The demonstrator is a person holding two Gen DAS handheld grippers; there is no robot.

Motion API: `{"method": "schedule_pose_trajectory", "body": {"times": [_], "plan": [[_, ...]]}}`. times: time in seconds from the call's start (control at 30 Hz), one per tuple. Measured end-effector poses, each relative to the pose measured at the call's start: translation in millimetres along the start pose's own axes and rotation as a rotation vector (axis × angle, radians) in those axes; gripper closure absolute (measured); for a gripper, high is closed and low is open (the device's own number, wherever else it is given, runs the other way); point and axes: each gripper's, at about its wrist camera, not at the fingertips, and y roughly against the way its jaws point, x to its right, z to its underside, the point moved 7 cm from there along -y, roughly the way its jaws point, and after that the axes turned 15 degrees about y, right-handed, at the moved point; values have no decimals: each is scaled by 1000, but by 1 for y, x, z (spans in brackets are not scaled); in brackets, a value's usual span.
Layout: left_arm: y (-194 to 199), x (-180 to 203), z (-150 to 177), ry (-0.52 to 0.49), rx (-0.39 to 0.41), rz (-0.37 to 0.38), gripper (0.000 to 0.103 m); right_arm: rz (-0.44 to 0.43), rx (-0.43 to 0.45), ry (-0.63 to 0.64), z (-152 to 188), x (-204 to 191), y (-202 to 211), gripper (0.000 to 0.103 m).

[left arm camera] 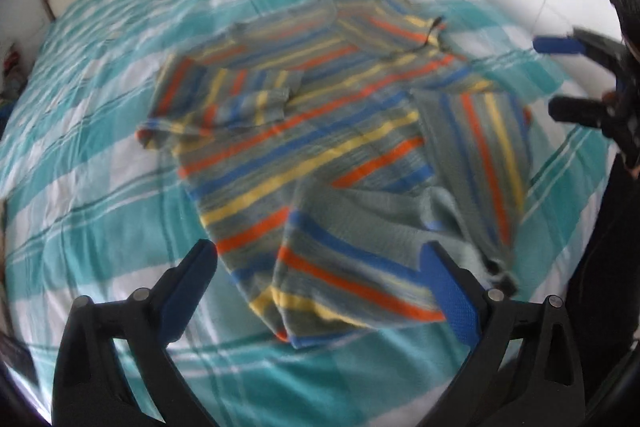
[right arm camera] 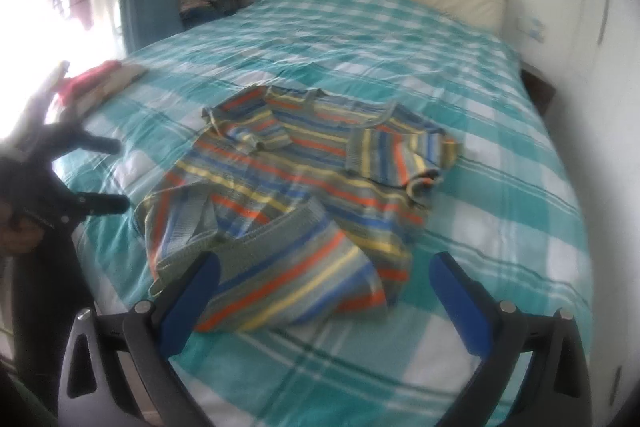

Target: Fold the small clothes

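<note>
Striped knit top (left arm camera: 320, 131) spread on checked bedspread (left arm camera: 100, 227), both sleeves folded in, hem bunched and flipped up nearest the cameras. Soft, light, floppy; likely to sag and drag on the bedding unless lifted at 2 points. Best hold, by judgement: the 2 bunched hem corners, pinching both layers. Left gripper (left arm camera: 320, 279) wide open, empty, above hem. Right gripper (right arm camera: 324, 279) wide open, empty too.
</note>
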Motion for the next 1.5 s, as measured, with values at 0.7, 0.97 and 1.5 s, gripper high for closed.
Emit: {"method": "schedule_pose_trajectory", "body": {"times": [0.7,0.97,1.5], "plan": [[113,5,110,-195,47,236,90,-310,-100,171,107,-24,70,97],[102,-54,118,222,27,267,33,-320,-237,-97,194,-4,69,47],[39,-17,144,202,-127,3,99,-406,-208,-350,186,-26,9,98]]}}
